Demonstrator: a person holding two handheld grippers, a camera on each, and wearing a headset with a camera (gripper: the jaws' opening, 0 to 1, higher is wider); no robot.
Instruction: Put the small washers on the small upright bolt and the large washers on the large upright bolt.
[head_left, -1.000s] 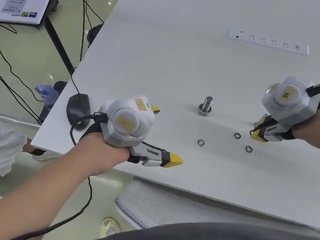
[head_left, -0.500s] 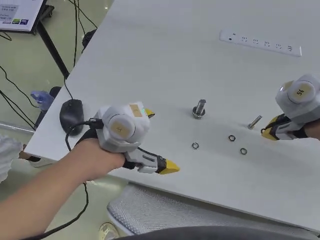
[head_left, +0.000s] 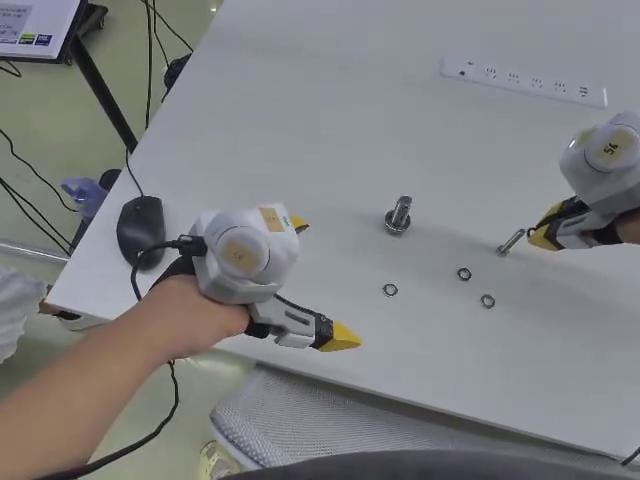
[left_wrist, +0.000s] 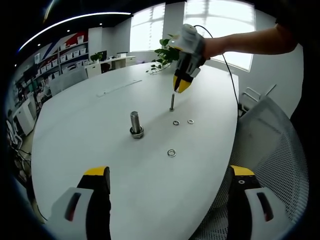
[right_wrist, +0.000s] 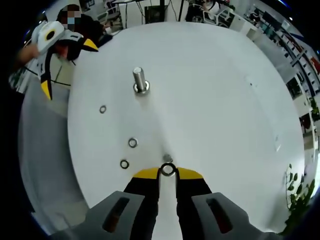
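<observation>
Comparing with half a second ago, the right gripper has moved farther up the table, from just beside the washers to the small bolt. Its yellow fingers are now closed on the bolt's top end. A second ago the gripper's body hid that bolt. Neither bolt has moved, nor any washer. The left gripper has barely shifted. It hovers over the near edge of the table with its fingers wide apart and nothing between them.

There are two bolts. In the left gripper view the small bolt stands upright on the table directly under the right gripper's tips. The large bolt stands upright on its wide base near the middle of the table, well apart from the small one.

There are three washers, all lying flat on the table and apart from both bolts. One lies alone in front of the large bolt. The other two lie close together, one marked above and one a little nearer the table edge, between the large bolt and the right gripper. I cannot tell their sizes apart.

There are two grippers, one in each hand. One power strip lies at the far side of the table, and one mouse sits near its left edge.
</observation>
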